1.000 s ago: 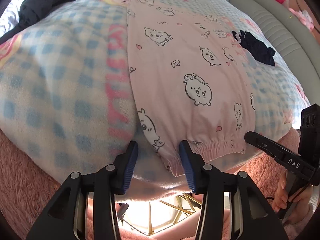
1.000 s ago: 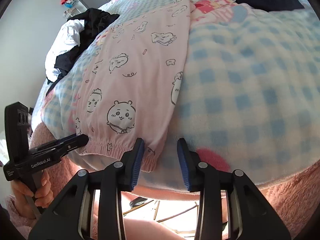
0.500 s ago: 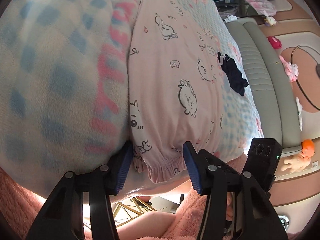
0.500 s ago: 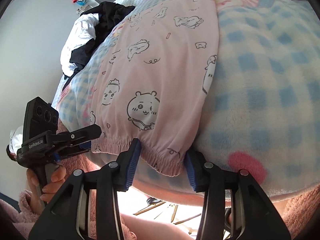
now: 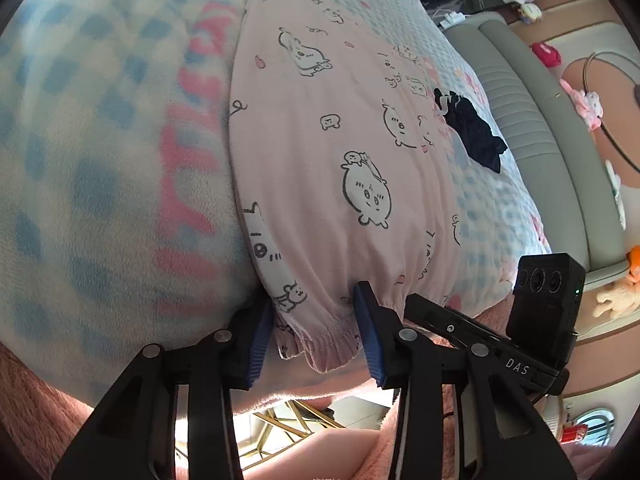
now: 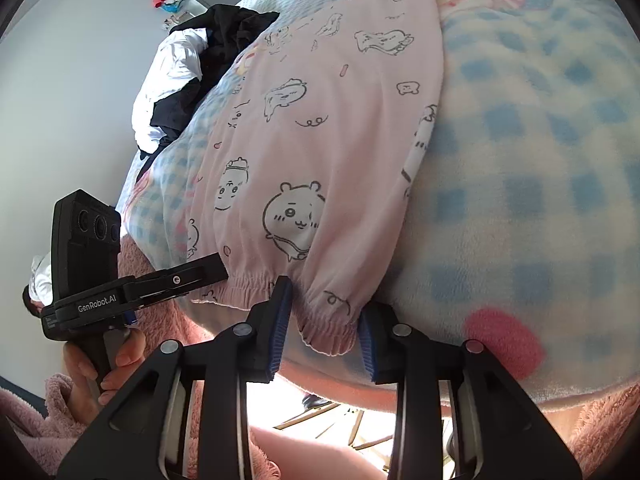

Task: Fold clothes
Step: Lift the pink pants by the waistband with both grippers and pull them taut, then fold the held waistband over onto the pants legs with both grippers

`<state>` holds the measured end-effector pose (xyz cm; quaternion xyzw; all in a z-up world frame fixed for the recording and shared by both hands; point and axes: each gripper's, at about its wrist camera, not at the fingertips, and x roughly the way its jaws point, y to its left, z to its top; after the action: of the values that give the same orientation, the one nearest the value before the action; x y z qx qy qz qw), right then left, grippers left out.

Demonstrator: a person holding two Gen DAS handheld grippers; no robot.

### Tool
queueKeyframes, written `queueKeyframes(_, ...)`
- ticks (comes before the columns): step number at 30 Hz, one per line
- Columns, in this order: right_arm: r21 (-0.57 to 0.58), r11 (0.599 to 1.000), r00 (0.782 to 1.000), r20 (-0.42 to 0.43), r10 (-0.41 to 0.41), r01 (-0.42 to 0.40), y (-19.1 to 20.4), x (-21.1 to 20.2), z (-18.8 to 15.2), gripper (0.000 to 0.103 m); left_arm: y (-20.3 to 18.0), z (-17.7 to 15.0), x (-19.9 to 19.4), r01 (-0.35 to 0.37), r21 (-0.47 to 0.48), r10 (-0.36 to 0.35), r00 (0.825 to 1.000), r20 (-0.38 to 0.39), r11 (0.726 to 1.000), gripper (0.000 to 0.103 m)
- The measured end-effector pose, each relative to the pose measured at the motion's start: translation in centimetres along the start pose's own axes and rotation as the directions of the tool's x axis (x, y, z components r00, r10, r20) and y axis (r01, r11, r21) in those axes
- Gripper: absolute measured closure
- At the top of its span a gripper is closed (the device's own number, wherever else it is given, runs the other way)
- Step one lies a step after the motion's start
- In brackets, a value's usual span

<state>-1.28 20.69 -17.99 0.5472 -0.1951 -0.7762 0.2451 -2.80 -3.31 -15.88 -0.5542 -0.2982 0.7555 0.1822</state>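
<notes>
Pink pyjama trousers (image 5: 340,140) (image 6: 320,140) printed with cartoon animals lie flat on a blue-checked blanket (image 5: 100,160) (image 6: 520,160). Their elastic hem hangs over the near edge. My left gripper (image 5: 312,296) straddles the hem's left corner. Its jaws are closing with the gathered cloth loosely bunched between them, not pinched flat. My right gripper (image 6: 326,300) straddles the hem's right corner in the same way, its jaws closing around a fold of the elastic. Each gripper also shows in the other's view: the right gripper (image 5: 412,300) and the left gripper (image 6: 216,266), held by a hand (image 6: 120,360).
A small black garment (image 5: 472,132) lies on the blanket to the right of the trousers. A heap of black and white clothes (image 6: 192,64) sits at the far left. A grey padded bed edge (image 5: 532,120) runs along the right. Pink fluffy sleeves (image 5: 32,400) frame the bottom.
Both grippers have come in onto the hem, which now sits between their jaws. The left view has rolled and dipped, and its jaws widened, then narrowed.
</notes>
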Motion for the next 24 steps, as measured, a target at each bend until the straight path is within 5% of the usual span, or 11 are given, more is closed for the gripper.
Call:
queueKeyframes(3, 0.015, 1.0, 1.0, -0.005, 0.007, -0.007, -0.3, 0.4, 0.0, 0.069, 0.7, 0.2, 0.2, 0.016, -0.036, -0.016, 1.0, -0.011, 0.999, 0.063)
queueKeyframes(5, -0.013, 1.0, 1.0, -0.006, -0.004, 0.004, 0.0, 0.4, 0.1, 0.073, 0.1, 0.0, -0.6, 0.008, -0.006, -0.008, 1.0, 0.018, 1.0, 0.08)
queueKeyframes(7, -0.027, 1.0, 1.0, 0.015, 0.001, -0.001, 0.8, -0.7, 0.0, 0.084, -0.9, -0.4, -2.0, 0.009, 0.04, -0.011, 0.998, 0.058, 0.999, 0.085)
queueKeyframes(12, -0.076, 0.997, 0.993, 0.112, 0.037, -0.029, 3.2, -5.5, -0.1, 0.086, -3.4, -0.9, -5.8, 0.085, 0.103, -0.098, 0.986, 0.134, 0.991, 0.086)
queueKeyframes(15, -0.103, 0.994, 0.989, 0.139, 0.059, -0.044, 4.5, -7.5, -0.4, 0.086, -4.1, -1.2, -6.8, 0.103, 0.116, -0.117, 0.986, 0.118, 0.988, 0.086)
queueKeyframes(19, -0.102, 0.994, 0.99, 0.124, 0.063, -0.05, 4.9, -8.4, -1.7, 0.087, -3.5, -2.1, -7.8, 0.186, 0.087, -0.192, 0.979, 0.072, 0.979, 0.086)
queueKeyframes(24, -0.011, 0.991, 0.987, 0.078, 0.137, -0.137, 3.0, -7.2, -2.0, 0.086, -3.4, -1.3, -6.8, 0.193, 0.069, -0.195, 0.98, 0.033, 0.979, 0.086)
